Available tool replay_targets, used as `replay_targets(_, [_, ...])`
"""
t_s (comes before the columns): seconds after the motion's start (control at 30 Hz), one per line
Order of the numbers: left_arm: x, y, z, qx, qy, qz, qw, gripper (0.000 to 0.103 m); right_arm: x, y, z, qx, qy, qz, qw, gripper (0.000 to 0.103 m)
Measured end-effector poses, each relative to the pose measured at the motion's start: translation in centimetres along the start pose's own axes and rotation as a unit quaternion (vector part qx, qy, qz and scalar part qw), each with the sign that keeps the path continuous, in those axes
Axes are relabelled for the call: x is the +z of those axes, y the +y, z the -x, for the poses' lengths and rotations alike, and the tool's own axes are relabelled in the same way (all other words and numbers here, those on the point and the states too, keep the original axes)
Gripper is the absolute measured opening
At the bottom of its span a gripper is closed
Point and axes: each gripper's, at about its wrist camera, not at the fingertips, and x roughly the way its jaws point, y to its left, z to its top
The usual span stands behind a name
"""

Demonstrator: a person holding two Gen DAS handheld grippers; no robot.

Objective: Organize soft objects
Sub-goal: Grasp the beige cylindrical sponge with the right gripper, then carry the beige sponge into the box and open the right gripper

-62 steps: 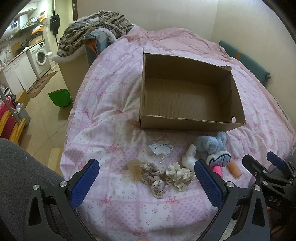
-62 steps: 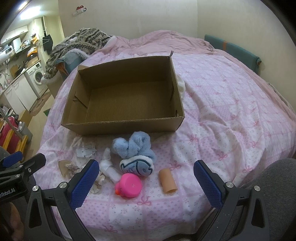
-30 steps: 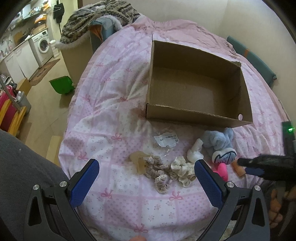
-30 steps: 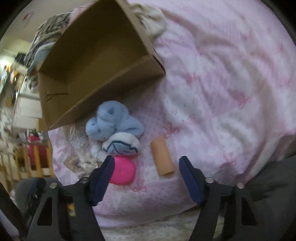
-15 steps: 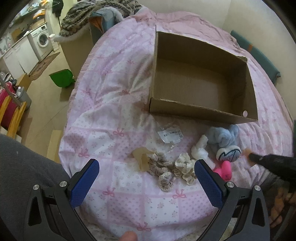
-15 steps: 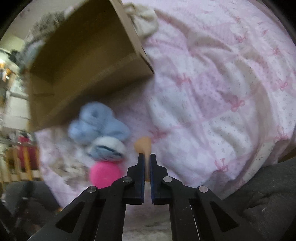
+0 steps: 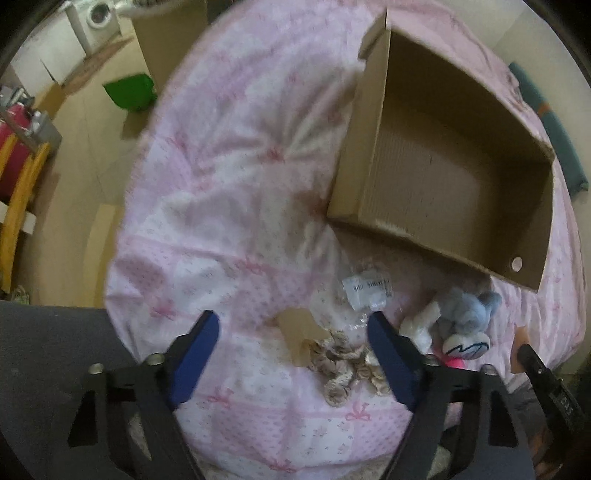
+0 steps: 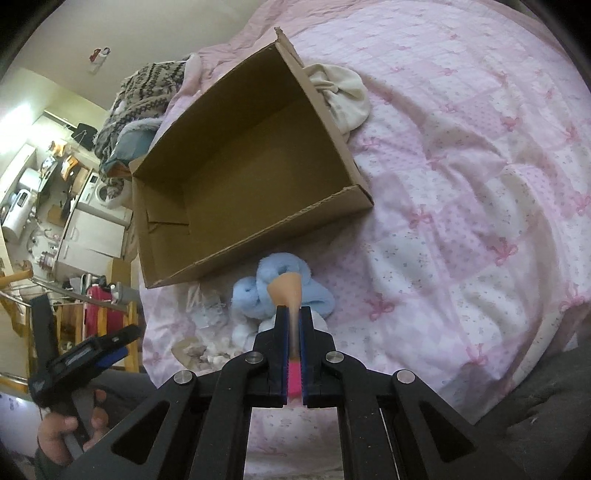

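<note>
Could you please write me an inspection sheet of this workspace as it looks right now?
Surface: pink patchwork quilt on a bed.
Job's things: open brown cardboard box, nothing seen inside; blue plush toy, beige scrunchies, flattened peach foam tube.
Clutter: clear plastic bag with a label; cream cloth beside the box.
Grippers: right gripper shut on the foam tube; left gripper open over the scrunchies, jaws just closing.
Cables: nothing seen.
Surroundings: washing machine, green bin.
</note>
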Motion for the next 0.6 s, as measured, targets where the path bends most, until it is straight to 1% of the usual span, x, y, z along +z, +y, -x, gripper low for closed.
replay_targets(0.1, [-0.2, -0.5, -1.8, 0.003, 0.031, 0.001, 0.9995, 0.065, -0.4, 0.1, 0.2, 0.003, 0.0, 0.004, 1.0, 0.006])
replay_targets(0.13, [-0.2, -0.5, -2.3, 0.007, 0.035, 0.004, 0.9993, 0.06, -0.4, 0.2, 0.2, 0.003, 0.001, 0.005, 1.0, 0.006])
replay_targets(0.2, [-0.2, -0.2, -3.4, 0.014, 0.042, 0.013, 0.9989, 0.055, -0.4, 0.3, 0.1, 0.005, 0.002, 0.007, 1.0, 0.006])
replay_targets(0.27, [-0.2, 0.1, -4.4, 0.017, 0.051, 0.019, 0.9984, 0.042, -0.3, 0.3, 0.0, 0.006, 0.002, 0.008, 1.0, 0.006])
replay_targets(0.3, [-0.3, 0.2, -4.8, 0.014, 0.056, 0.023, 0.9981, 0.041, -0.3, 0.4, 0.0, 0.006, 0.002, 0.008, 1.0, 0.006])
replay_targets(0.33, [-0.3, 0.4, -5.2, 0.009, 0.062, 0.028, 0.9976, 0.034, -0.4, 0.4, -0.1, 0.008, 0.004, 0.008, 1.0, 0.006])
replay_targets(0.37, [-0.4, 0.6, -5.4, 0.002, 0.067, 0.035, 0.9972, 0.021, -0.4, 0.5, -0.2, 0.009, 0.006, 0.008, 1.0, 0.006])
replay_targets(0.4, [-0.5, 0.8, -5.6, -0.003, 0.071, 0.042, 0.9966, 0.016, -0.5, 0.5, -0.2, 0.009, 0.007, 0.009, 1.0, 0.006])
replay_targets(0.43, [-0.6, 1.0, -5.6, -0.007, 0.07, 0.048, 0.9964, 0.008, -0.5, 0.5, -0.3, 0.01, 0.009, 0.01, 1.0, 0.006])
replay_targets(0.5, [-0.6, 1.2, -4.8, -0.016, 0.053, 0.048, 0.9973, 0.006, -0.5, 0.7, -0.4, 0.01, 0.01, 0.011, 1.0, 0.006])
replay_targets(0.6, [-0.5, 1.4, -3.7, -0.011, 0.026, 0.035, 0.999, 0.006, -0.5, 0.7, -0.4, 0.012, 0.011, 0.012, 1.0, 0.006])
